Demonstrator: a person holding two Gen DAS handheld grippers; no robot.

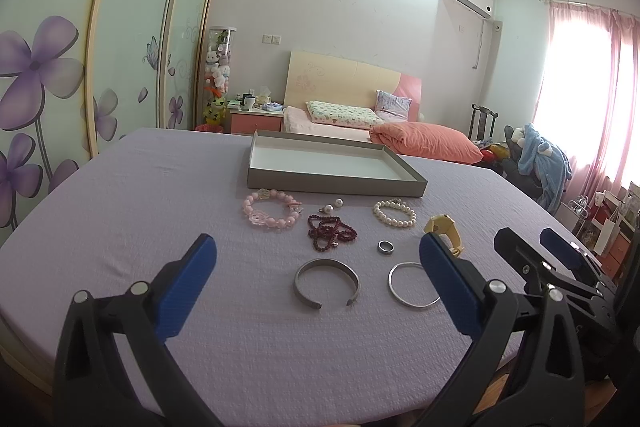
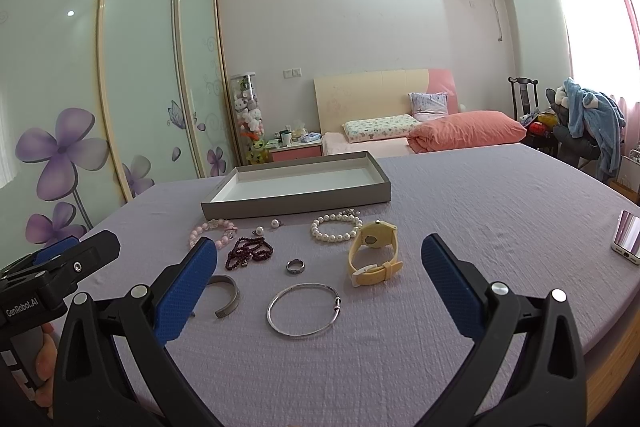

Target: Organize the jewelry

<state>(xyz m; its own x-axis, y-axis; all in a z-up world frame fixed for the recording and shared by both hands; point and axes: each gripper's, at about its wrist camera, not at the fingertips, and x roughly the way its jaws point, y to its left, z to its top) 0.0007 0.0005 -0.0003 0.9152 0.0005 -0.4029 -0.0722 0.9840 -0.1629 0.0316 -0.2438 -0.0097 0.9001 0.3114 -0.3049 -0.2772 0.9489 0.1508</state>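
Note:
Jewelry lies on a lilac tablecloth in front of an empty grey tray [image 1: 332, 183] [image 2: 296, 203]: a pink bead bracelet [image 1: 270, 213] [image 2: 214, 229], two pearl earrings [image 1: 334, 206] [image 2: 267, 227], a dark red bead string [image 1: 331, 231] [image 2: 249, 253], a pearl bracelet [image 1: 394, 213] [image 2: 335, 225], a ring [image 1: 386, 247] [image 2: 296, 266], a grey cuff [image 1: 326, 281] [image 2: 228, 293], a thin silver bangle [image 1: 412, 285] [image 2: 304, 310] and a yellow watch [image 1: 446, 231] [image 2: 374, 253]. My left gripper [image 1: 318, 285] is open over the cuff. My right gripper [image 2: 320, 283] is open over the bangle.
A phone [image 2: 628, 237] lies at the table's right edge. The right gripper also shows in the left wrist view [image 1: 532, 241], close to the left one. A bed [image 1: 360, 123] and a wardrobe [image 1: 60, 87] stand behind the table.

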